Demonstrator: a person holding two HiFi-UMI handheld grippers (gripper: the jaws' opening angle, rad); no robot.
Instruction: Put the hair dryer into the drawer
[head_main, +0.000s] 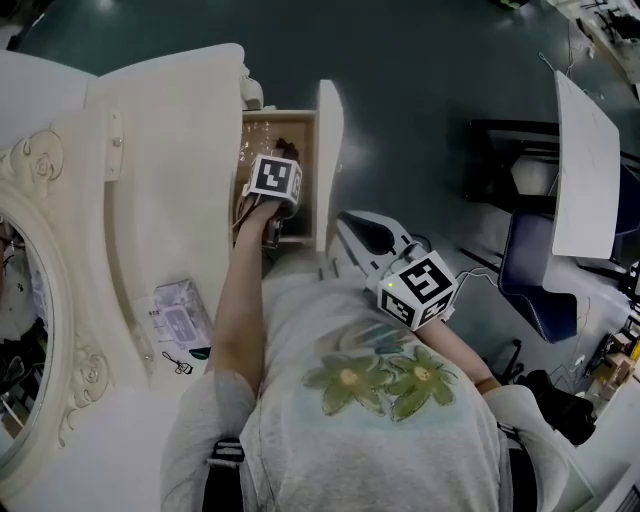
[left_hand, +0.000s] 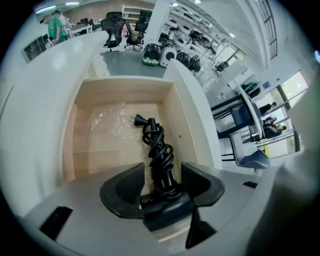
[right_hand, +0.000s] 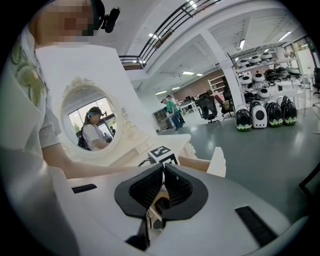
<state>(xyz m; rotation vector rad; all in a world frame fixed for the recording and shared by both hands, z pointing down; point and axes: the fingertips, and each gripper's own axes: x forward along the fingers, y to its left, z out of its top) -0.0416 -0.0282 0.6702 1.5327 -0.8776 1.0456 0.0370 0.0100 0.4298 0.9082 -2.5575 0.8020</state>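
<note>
Nearest us, our left gripper (left_hand: 162, 172) points steeply down over the open drawer (left_hand: 120, 92). Its 2 jaws are spread wide and press on nothing. The dark hair dryer (left_hand: 167, 212) lies in the drawer just under and between them, and we see a gap on each side of its neck. Its black cord (left_hand: 159, 147), twisted in loops, runs away from the jaws to the plug (left_hand: 139, 120), which lies short of the back wall. The cord lies near the drawer's right wall, while bare wood spreads from it to the left wall. Our right gripper (right_hand: 163, 170) hangs in front of our shirt, near the drawer's white front panel (head_main: 330, 150), with its 2 jaws closed tip to tip on nothing. Beyond stand the cream dressing table (head_main: 170, 180) and its oval mirror (right_hand: 87, 122).
</note>
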